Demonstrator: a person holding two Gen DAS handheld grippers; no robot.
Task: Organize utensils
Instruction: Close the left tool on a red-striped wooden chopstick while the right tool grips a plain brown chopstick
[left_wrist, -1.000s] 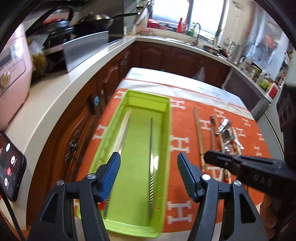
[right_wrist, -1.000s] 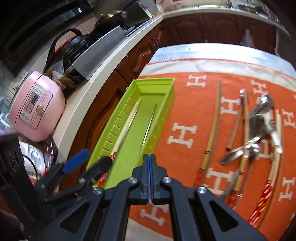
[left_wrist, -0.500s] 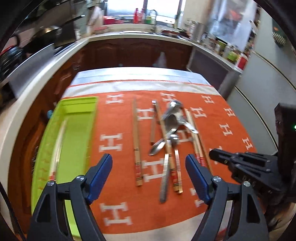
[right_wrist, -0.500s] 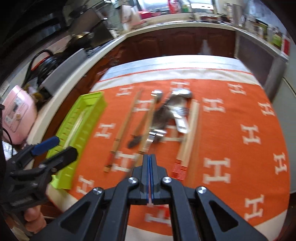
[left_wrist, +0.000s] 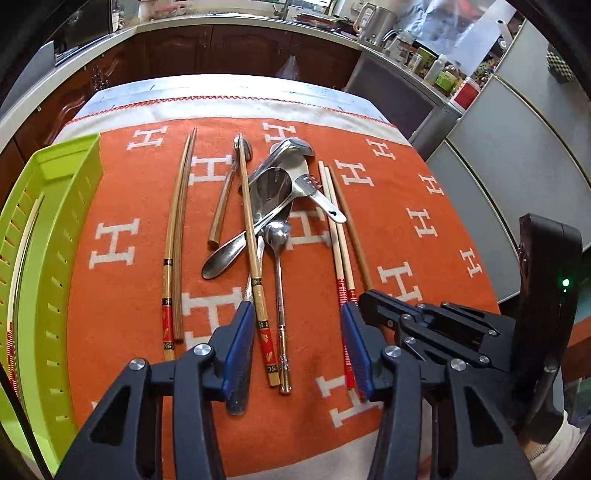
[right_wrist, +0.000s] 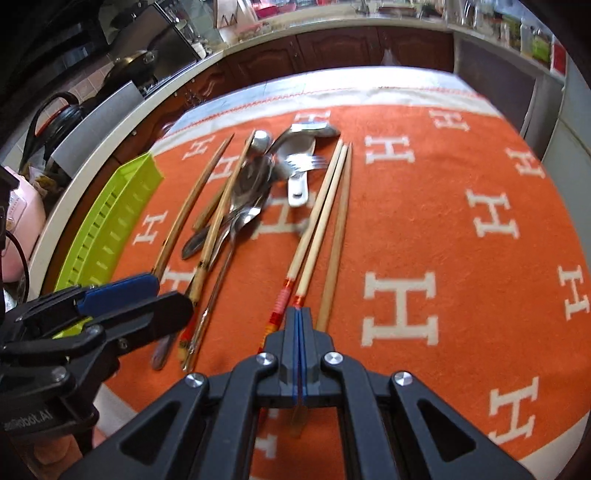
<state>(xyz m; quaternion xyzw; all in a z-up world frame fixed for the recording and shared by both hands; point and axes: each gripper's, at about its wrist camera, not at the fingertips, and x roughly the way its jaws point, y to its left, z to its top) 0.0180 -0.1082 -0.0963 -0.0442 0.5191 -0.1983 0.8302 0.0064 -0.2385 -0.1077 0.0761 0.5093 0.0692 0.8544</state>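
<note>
An orange cloth (left_wrist: 129, 206) patterned with white H letters covers the table, its pale border running along the far edge towards the dark wooden kitchen cabinets (left_wrist: 221, 48). On the left side of the cloth lies a long lime-green slotted tray (left_wrist: 70, 236), with a pale chopstick (left_wrist: 22, 251) lying lengthwise inside it. To the right of the tray, spread over the middle of the cloth, is the heap of utensils: a brown pair of chopsticks (left_wrist: 177, 221) with red decorated near ends lies alone at the left, then a tangle of steel spoons (left_wrist: 271, 192) and a fork (left_wrist: 306, 182) crossed by a single bamboo chopstick (left_wrist: 249, 229), and at the right a pale pair of chopsticks (right_wrist: 317, 221) with red-striped near ends beside one plain stick. The left gripper (left_wrist: 297, 339) hovers low over the near ends of the central pieces, its blue-padded jaws about half apart and closing, straddling the bamboo chopstick and a thin spoon handle (left_wrist: 280, 306) without pressing on either. The right gripper (right_wrist: 298, 317), just to its right, has its jaws pressed fully together with nothing between them, its tip just above the red-striped chopstick ends.
</note>
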